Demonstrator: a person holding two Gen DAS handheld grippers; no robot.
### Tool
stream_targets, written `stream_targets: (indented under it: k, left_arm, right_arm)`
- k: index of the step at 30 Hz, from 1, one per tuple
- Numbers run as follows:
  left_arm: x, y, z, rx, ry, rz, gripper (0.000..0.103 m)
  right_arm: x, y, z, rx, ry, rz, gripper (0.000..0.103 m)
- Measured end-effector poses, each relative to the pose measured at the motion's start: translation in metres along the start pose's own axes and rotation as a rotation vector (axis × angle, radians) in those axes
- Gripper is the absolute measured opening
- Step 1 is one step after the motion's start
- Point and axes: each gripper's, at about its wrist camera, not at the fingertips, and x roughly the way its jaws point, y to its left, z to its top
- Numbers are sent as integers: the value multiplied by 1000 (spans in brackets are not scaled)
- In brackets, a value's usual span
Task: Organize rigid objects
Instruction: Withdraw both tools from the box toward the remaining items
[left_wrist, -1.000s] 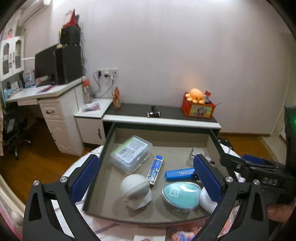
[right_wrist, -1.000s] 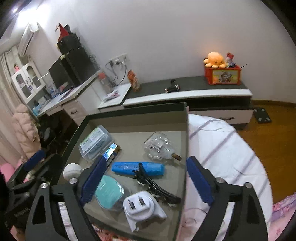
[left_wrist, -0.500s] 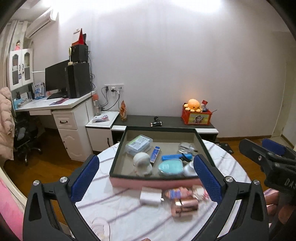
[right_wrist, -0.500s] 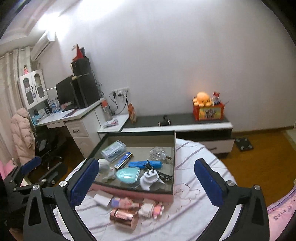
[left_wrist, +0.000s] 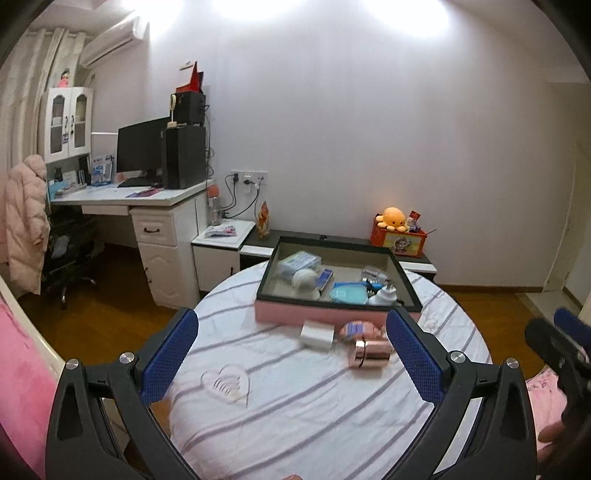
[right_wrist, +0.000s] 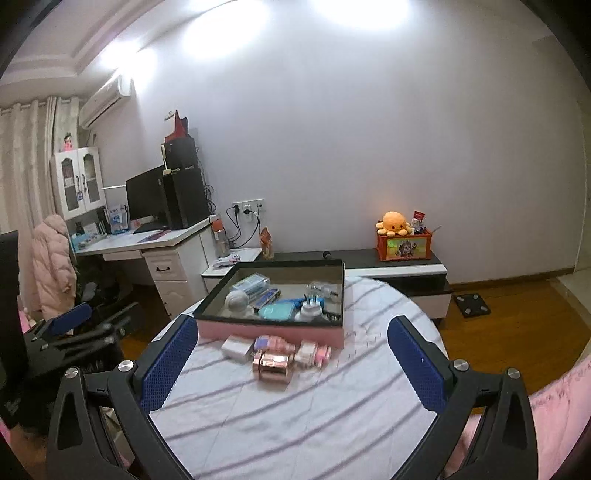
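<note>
While both the left hand-held gripper (left_wrist: 291, 354) and the right hand-held gripper (right_wrist: 291, 360) hang spread wide and empty above the round surface (right_wrist: 295, 424), the loose items wait just in front of the pink box (right_wrist: 271, 334): a white adapter (right_wrist: 237, 348), a rose-gold cylinder (right_wrist: 271, 365) and small pink packets (right_wrist: 309, 353). I would take the cylinder first, closing across its width so it cannot roll, then lift clear over the box's dark rim into the free space at the near side.
</note>
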Motion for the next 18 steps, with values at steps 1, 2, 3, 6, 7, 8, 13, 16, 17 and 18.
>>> stream_targets:
  k: [1,2,3,6,7,8,13,16,17,18]
  left_arm:
    - [-4,3,-3,-1,1,14,103]
    - [-6,4,-6,-3,4,22,103]
    - [-7,5,-8,-7,8,27,103]
    - [-10,6,-16,-9,15,26,103]
    - [-10,5,-18,0,19,30,103]
    - [-10,5,-18,5,22,33,103]
    - [-9,9,-20,-8,28,36,103]
    - [-8,9,-21,-8,30,36,103]
    - [-8,9,-21,-8,31,36,103]
    - [-7,8,-21,-8,32,37,103]
  right_arm:
    - [-4,1,-7,-3,8,-2,103]
    - [-7,0,-13,-6,18,-8,103]
    - [-8,0,-17,-7,25,-13,103]
    - [-4,0,-23,-13,42,-27,103]
    - [-3,-1,-24,-8,46,-25,103]
    - [-2,-1,-24,-2,49,-21,103]
    - [-1,2,-27,-12,59,-19,103]
    - [0,2,-29,-14,67,-20,103]
    - [0,2,-29,-15,68,-19,103]
    - [0,2,-30,-15,69,-18,103]
